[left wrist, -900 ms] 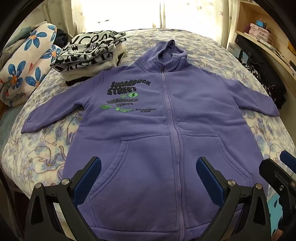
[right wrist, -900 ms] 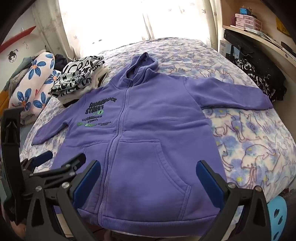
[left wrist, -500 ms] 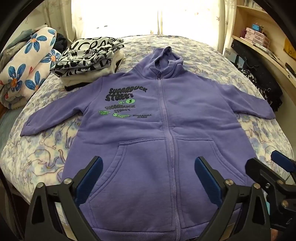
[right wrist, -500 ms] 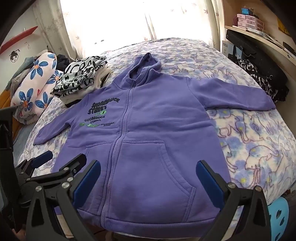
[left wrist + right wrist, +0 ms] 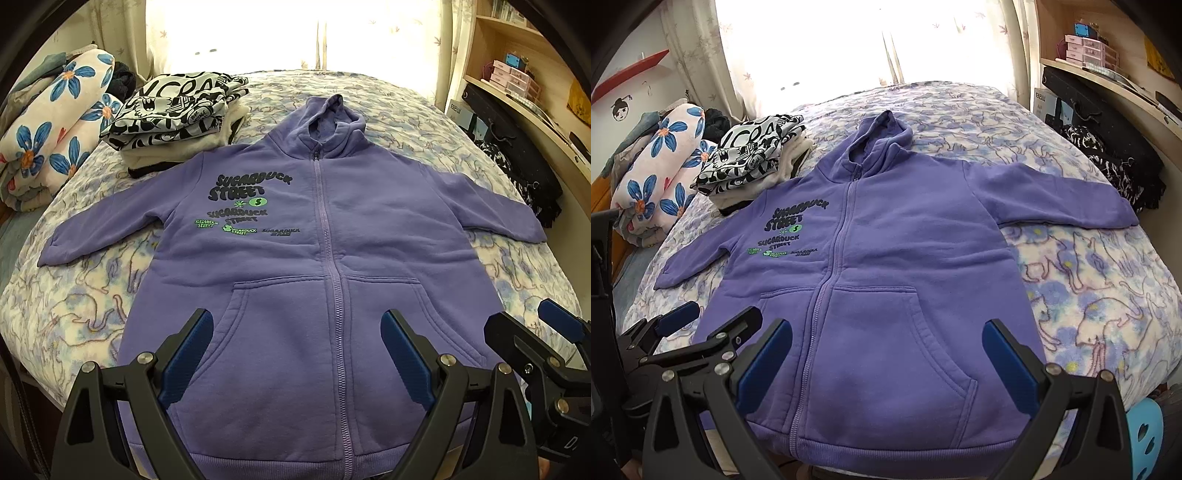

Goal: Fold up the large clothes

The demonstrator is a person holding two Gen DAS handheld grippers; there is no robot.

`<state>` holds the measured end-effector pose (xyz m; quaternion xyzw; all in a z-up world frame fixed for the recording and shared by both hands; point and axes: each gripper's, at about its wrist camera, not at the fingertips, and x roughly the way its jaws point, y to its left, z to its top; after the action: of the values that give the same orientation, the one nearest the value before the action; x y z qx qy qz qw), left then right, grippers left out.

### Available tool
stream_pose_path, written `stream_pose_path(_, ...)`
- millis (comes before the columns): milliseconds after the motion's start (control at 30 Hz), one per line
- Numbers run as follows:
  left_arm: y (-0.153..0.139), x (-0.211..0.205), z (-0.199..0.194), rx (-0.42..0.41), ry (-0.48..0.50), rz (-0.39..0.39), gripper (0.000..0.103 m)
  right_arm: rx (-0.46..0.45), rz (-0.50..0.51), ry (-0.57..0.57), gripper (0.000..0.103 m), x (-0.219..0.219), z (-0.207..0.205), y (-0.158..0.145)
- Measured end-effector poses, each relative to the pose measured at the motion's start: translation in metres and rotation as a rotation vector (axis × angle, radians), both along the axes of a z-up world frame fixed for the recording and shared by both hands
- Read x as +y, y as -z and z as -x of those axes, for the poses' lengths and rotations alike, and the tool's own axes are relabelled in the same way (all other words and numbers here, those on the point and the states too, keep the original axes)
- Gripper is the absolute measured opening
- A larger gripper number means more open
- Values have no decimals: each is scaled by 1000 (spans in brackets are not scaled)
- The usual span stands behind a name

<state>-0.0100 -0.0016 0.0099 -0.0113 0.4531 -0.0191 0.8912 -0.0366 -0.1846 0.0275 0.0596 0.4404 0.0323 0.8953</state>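
Observation:
A purple zip hoodie (image 5: 321, 258) lies flat and face up on the bed, sleeves spread to both sides, hood pointing away; it also shows in the right wrist view (image 5: 879, 266). My left gripper (image 5: 295, 354) is open and empty, hovering above the hoodie's hem over the pockets. My right gripper (image 5: 886, 358) is open and empty, above the hem on the right pocket side. Each gripper shows in the other's view: the right one (image 5: 546, 339) and the left one (image 5: 709, 325).
A stack of folded clothes with black-and-white print (image 5: 173, 114) sits at the far left of the bed. A flowered rolled blanket (image 5: 48, 136) lies left of it. A wooden shelf unit (image 5: 535, 99) and dark clothing (image 5: 517, 166) stand along the right. A blue stool (image 5: 1145, 439) stands below.
Both grippers have pulled back slightly and tilted up, so the hoodie sits lower and fuller in each view. The hoodie has not moved. Both grippers stay open.

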Motion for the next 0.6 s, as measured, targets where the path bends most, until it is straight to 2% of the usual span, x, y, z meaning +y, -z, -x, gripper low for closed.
stream_pose_path(600, 0, 0, 0, -2, -14, -5, 91, -1, 1, 1, 103, 2, 0, -1)
